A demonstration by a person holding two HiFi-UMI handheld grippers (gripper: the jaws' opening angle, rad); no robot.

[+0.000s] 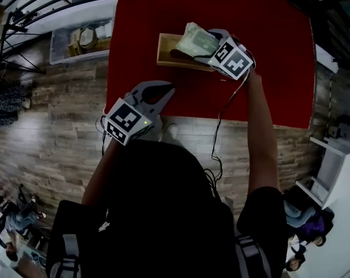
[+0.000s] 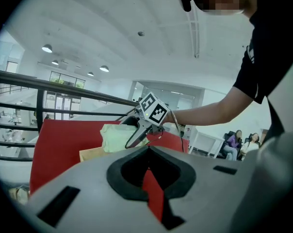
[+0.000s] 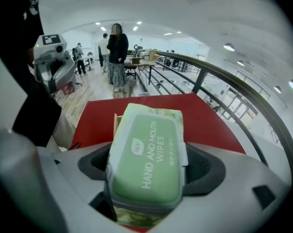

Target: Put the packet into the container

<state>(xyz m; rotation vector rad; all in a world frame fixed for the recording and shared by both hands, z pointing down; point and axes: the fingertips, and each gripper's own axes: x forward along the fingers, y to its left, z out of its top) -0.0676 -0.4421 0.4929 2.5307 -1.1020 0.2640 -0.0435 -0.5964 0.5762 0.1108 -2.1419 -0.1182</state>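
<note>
Nearest: grey plastic right gripper [image 3: 146, 165], jaws clamped on both sides of a pale-green soft wipes packet with a green hard-plastic flip lid [image 3: 145, 154]. Lid face up, print "HAND AND MOUTH WIPES" readable. Packet tilted over the right end of the shallow rectangular light-wood container [image 1: 166, 58]. Contact with the container floor: can't tell. Left half of the container uncovered.

Grey left gripper [image 1: 162, 91] well apart from the container, at the near left corner of the red tabletop [image 1: 273, 80]. Jaws together, only a sliver of red showing through the gap. Points toward the container.

Edges and room:
- Container roughly square to the table edges, around mid-table, nearer the left side.
- Wide bare red stretch to its right and beyond it, narrower strip between it and the near edge.
- Thin black cable [image 1: 220, 120] from the right gripper, draped over the near edge.

Surface and room:
- Flat matte red top above a grey-brown wood-plank floor [image 1: 47, 132].
- Clear plastic bin [image 1: 82, 39] left of the table, black metal railing [image 1: 30, 10] beyond it.
- White cabinet [image 1: 337, 167] at far right.
- People standing and sitting in the background, well away from the table.

Materials:
- Grippers: smooth moulded grey shells, dark rubbery jaw liners, black-and-white marker cube on each.
- Packet: glossy film, crinkled at its far end.
- Container: plain pale wood, thin straight walls.
</note>
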